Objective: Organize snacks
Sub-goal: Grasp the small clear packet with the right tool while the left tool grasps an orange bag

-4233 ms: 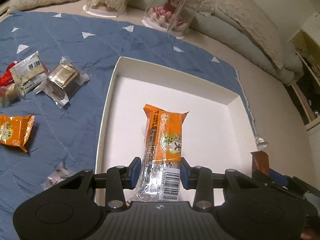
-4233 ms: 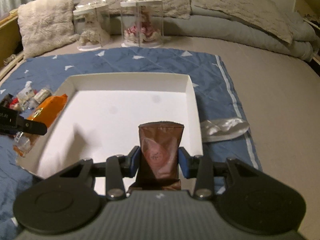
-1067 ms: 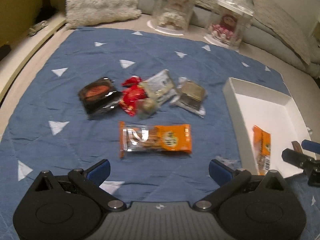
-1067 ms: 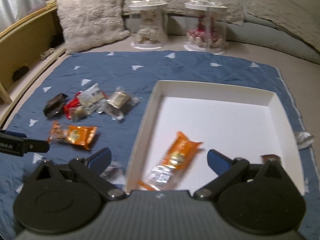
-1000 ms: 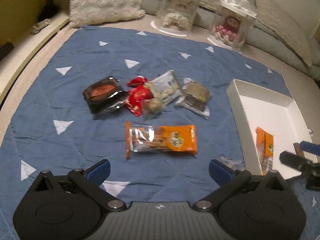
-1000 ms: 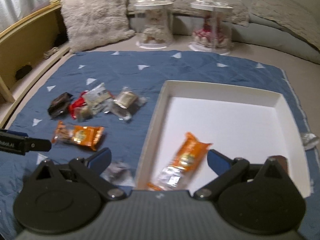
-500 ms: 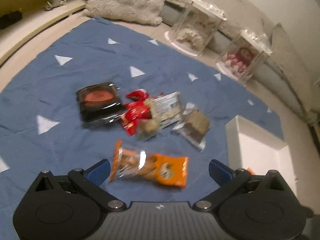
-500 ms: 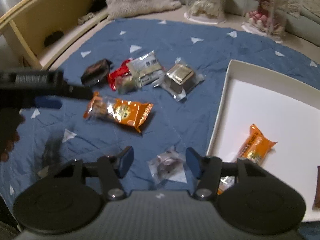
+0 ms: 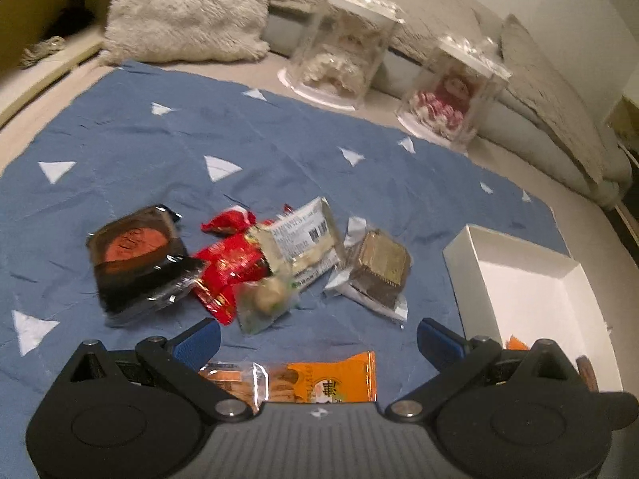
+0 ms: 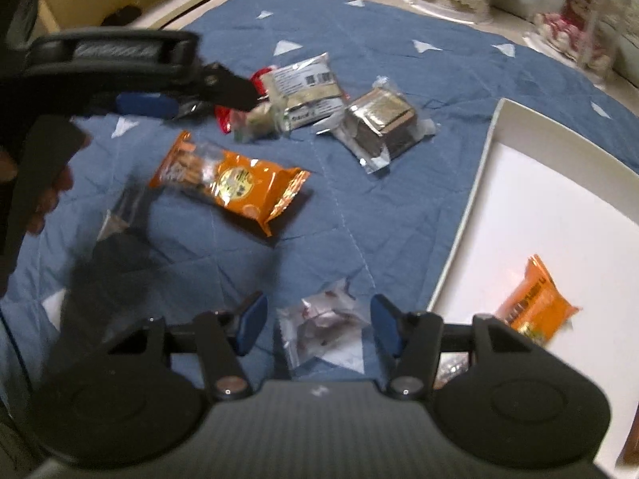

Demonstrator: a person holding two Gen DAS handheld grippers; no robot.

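A: Where do the tools stand?

B: The right gripper (image 10: pixel 315 329) has its jaws partway in, straddling a small clear packet (image 10: pixel 323 329) on the blue quilt (image 10: pixel 379 52). The pads sit on either side with a gap, so nothing is gripped yet. The left gripper (image 9: pixel 317 337) is spread wide and empty, low over the orange pack (image 9: pixel 295 379) that lies across between its fingers.

A: So how much is sorted?

B: Little, by my reading. The white box (image 10: pixel 491 151) holds one orange bar (image 10: pixel 535 307), and a brown wrapper (image 9: pixel 587 371) shows at its near edge.

A: And what is left?

B: On the quilt: those two, then the heap beyond, a dark round pack (image 9: pixel 137 257), red wrappers (image 9: pixel 231 263), a white barcoded pack (image 9: pixel 303 239), a small greenish one (image 9: pixel 265 301) and a foil square (image 9: pixel 377 269). Seven or so to go, I'd judge.
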